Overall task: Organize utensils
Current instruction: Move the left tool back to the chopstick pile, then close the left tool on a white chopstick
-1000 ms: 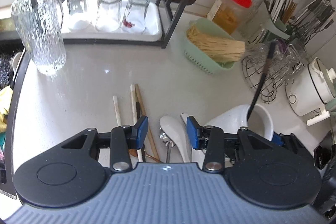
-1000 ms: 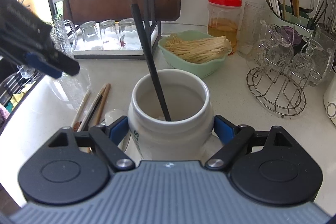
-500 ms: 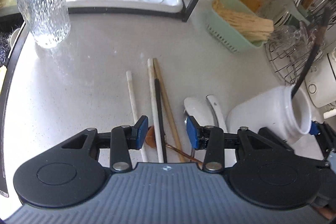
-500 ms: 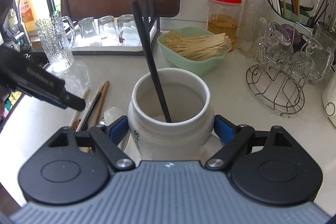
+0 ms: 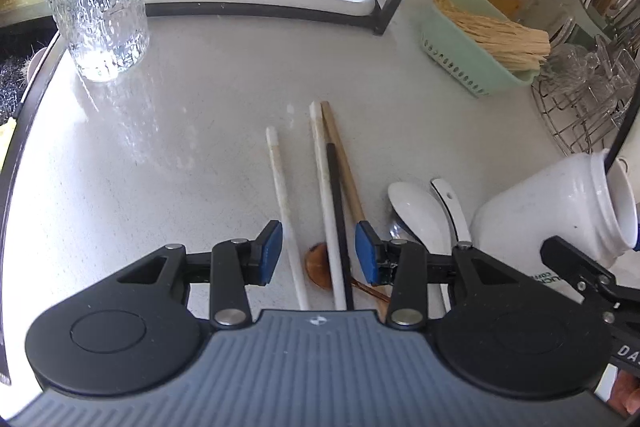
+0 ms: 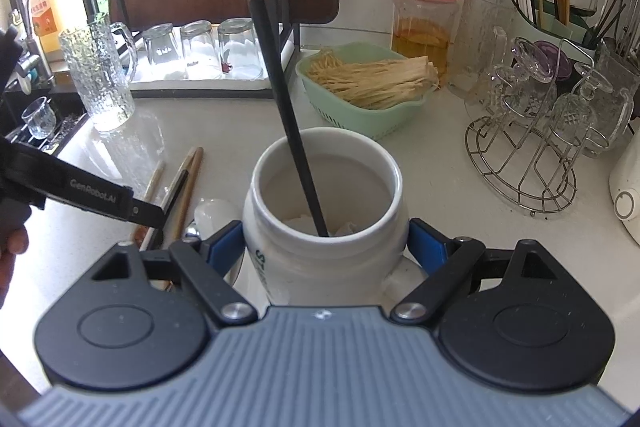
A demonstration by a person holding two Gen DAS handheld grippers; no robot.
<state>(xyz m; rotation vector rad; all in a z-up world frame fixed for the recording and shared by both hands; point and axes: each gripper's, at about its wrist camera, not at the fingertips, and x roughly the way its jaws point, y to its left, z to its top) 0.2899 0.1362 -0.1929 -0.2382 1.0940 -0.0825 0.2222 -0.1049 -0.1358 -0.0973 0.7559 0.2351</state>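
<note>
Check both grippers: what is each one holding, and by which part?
Right gripper clamps the white jar across its body, below the rim. Left gripper holds nothing; its open jaws straddle chopsticks on the counter.

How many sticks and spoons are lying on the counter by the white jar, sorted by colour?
White plastic chopsticks: 2
Light brown wooden chopstick: 1
Black chopstick lying flat: 1
White ceramic spoons: 2
Small brown wooden spoon: 1
Total: 7 on the counter. One more black chopstick already stands in the white ceramic jar.
</note>
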